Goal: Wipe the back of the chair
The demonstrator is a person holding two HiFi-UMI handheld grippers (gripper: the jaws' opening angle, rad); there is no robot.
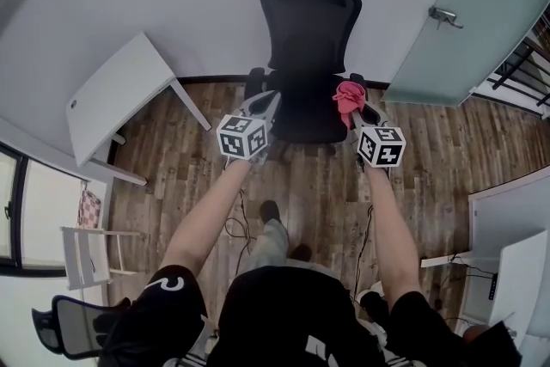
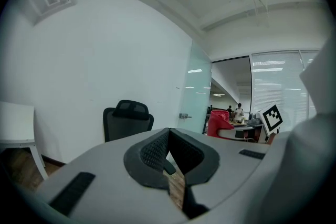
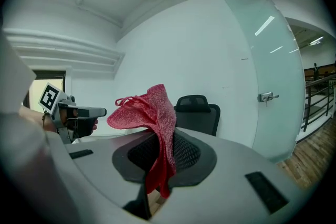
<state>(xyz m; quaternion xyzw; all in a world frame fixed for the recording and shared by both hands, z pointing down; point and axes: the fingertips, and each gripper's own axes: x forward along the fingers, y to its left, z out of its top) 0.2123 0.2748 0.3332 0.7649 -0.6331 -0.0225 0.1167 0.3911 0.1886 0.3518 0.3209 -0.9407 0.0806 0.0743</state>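
Note:
A black office chair (image 1: 309, 30) with a headrest stands against the white wall, its front facing me. It also shows in the left gripper view as the chair (image 2: 127, 120) and in the right gripper view as the chair (image 3: 197, 113). My right gripper (image 1: 351, 105) is shut on a red cloth (image 1: 347, 94), held short of the seat's right side. The red cloth (image 3: 154, 120) hangs bunched between its dark pads. My left gripper (image 1: 267, 101) hovers short of the seat's left side, shut with nothing in it, and its pads (image 2: 156, 149) meet at the tips.
A white table (image 1: 120, 99) stands at the left against the wall. A frosted glass door (image 1: 464, 13) with a handle is to the chair's right. Cables (image 1: 241, 228) lie on the wood floor near my feet. A white desk (image 1: 516, 262) sits at the lower right.

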